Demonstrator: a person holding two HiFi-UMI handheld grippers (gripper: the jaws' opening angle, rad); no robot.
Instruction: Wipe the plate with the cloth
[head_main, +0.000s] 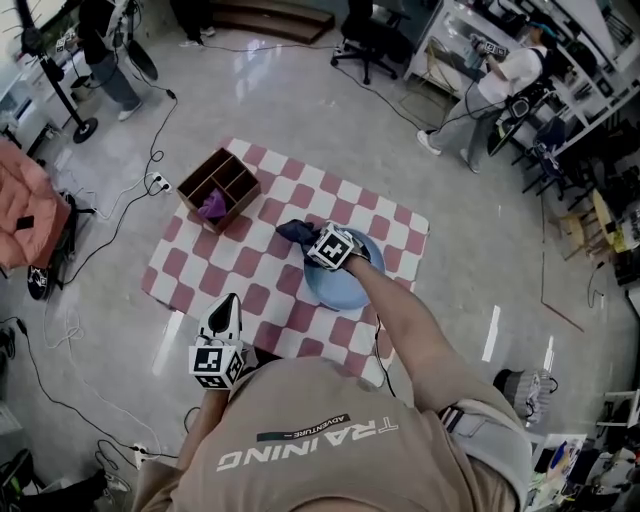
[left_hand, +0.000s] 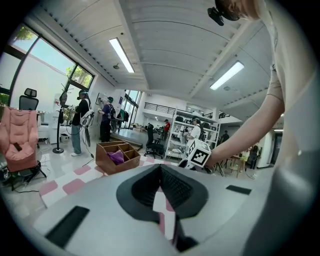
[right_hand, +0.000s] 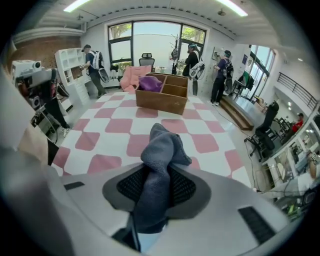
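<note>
Biggest thing here is the pink-and-white checkered mat (head_main: 255, 265) on the floor, with a wooden divider box (head_main: 220, 186) at its far corner holding something purple, out of the way of the work. The blue plate (head_main: 325, 291) lies flat near the middle of the mat, easy to reach from above. The right arm stretches out over it, with the right gripper (head_main: 312, 240) tipped steeply down, which makes sense for pressing down and scrubbing. Its jaws are clenched on the dark grey cloth (right_hand: 160, 167), bunched up and sticking out past the pads by the plate's far rim. I honestly can't tell if it's touching the plate. The left gripper (head_main: 226, 305) sits back by the mat's near edge, roughly level, jaws closed on nothing, so probably just idle.
</note>
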